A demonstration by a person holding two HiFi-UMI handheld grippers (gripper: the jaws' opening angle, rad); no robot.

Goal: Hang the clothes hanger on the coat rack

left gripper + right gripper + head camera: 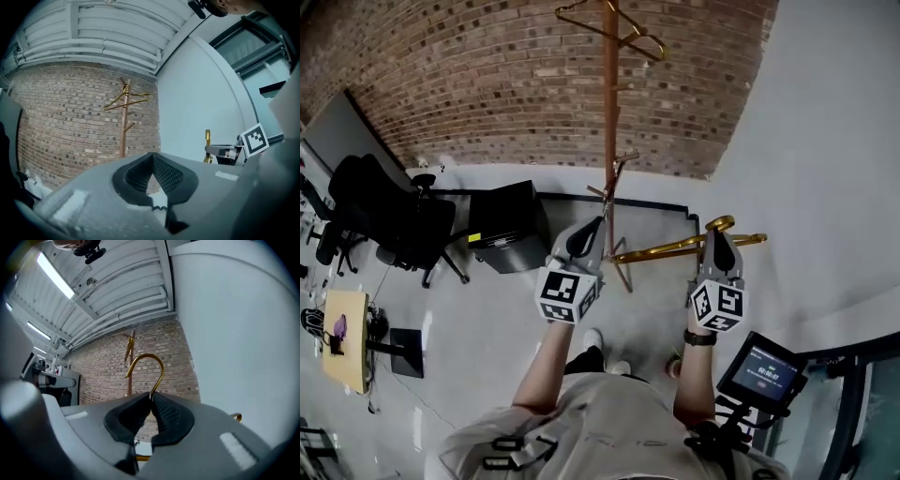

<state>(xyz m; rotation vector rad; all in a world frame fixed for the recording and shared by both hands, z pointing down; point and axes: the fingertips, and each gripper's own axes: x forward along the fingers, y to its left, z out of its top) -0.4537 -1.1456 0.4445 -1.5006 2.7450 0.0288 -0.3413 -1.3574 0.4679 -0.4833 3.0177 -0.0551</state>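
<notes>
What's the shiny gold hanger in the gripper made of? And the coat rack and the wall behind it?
Hanger: probably metal. It is thin, with a glossy gold shine.
Coat rack: looks like wood, a matte reddish-brown pole with stubby pegs, though painted metal is possible.
Wall: brick, with rough reddish blocks and pale mortar lines.

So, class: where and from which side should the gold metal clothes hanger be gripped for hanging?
Grip the gold metal clothes hanger at its neck, just under the curved hook, coming from below, as the right tool does. That leaves the hook free above the jaws to catch a peg of the wooden coat rack.
</notes>
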